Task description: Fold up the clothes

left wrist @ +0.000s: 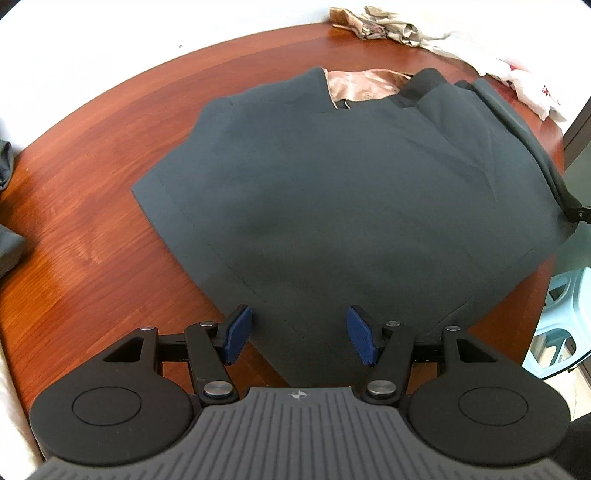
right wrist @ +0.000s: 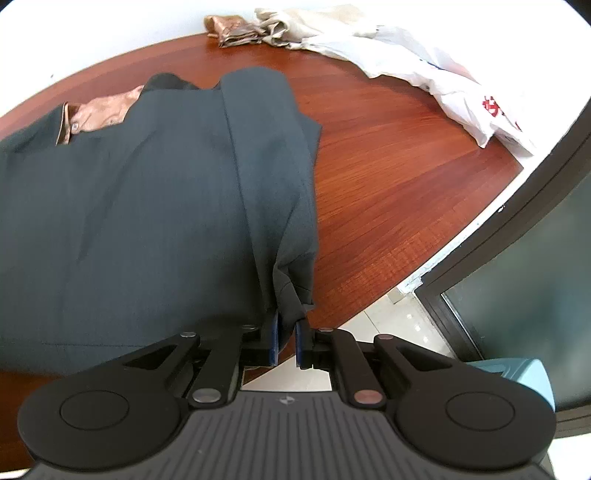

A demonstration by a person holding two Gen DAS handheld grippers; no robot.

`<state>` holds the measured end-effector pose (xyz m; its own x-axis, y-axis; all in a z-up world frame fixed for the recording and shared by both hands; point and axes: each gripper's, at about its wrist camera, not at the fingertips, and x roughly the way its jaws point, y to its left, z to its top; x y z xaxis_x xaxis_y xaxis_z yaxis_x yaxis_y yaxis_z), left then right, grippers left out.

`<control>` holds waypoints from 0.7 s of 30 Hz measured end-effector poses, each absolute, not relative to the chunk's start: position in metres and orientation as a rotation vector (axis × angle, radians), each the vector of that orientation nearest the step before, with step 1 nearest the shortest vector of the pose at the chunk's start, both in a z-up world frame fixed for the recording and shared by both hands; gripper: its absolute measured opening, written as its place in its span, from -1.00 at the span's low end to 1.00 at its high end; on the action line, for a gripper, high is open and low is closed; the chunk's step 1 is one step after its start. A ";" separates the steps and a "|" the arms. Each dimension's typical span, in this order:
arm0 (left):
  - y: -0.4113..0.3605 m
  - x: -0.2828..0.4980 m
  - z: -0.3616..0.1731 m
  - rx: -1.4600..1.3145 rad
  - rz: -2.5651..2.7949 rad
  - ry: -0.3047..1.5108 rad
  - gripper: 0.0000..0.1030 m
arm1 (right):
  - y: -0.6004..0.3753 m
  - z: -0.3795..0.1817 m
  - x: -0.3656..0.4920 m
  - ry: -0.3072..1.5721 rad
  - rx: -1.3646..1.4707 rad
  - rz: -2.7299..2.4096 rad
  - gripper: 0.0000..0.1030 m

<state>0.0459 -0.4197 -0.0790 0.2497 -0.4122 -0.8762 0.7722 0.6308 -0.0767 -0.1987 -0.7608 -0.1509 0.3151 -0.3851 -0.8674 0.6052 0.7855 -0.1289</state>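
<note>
1. The step in hand looks like a side fold: the dark jacket (left wrist: 332,192) lies spread flat on the round wooden desk (left wrist: 92,206), its tan lining (left wrist: 354,86) showing at the collar on the far side, and its right-hand sleeve (right wrist: 269,177) is laid lengthwise along the body.

2. The right claw (right wrist: 286,343) has its jaws drawn narrow on the cuff end of that sleeve, at the near edge of the desk; a tuck of dark cloth sits between the blue pads (right wrist: 274,341), so I judge it is held.

3. The left claw (left wrist: 299,338) stands wide and holds nothing. It hovers above the near hem of the jacket, with cloth showing beneath the gap between its pads (left wrist: 236,332).

4. Both claws point steeply down toward the desk from the near side, the left over the middle of the hem, the right over the jacket's right edge.

5. The next move, as I read it, calls for the sleeve to be settled flat on the body and let go, while the left claw comes down to pinch the hem so the lower half can be folded up toward the collar.

6. Crumpled pale cloths (right wrist: 295,22) and a white plastic bag (right wrist: 461,85) lie at the far edge of the desk, well apart from the jacket.
</note>
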 end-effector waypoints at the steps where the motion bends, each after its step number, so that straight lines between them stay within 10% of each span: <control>1: -0.420 0.047 -0.079 0.409 -0.832 1.033 0.17 | -0.760 -0.151 -0.199 1.068 0.237 -0.657 -0.78; 6: -0.420 0.051 -0.075 0.393 -0.779 1.042 0.17 | -0.764 -0.139 -0.194 1.058 0.220 -0.647 -0.13; 21: -0.425 0.092 -0.074 0.329 -0.628 1.053 0.17 | -0.824 -0.091 -0.123 1.006 0.116 -0.531 0.22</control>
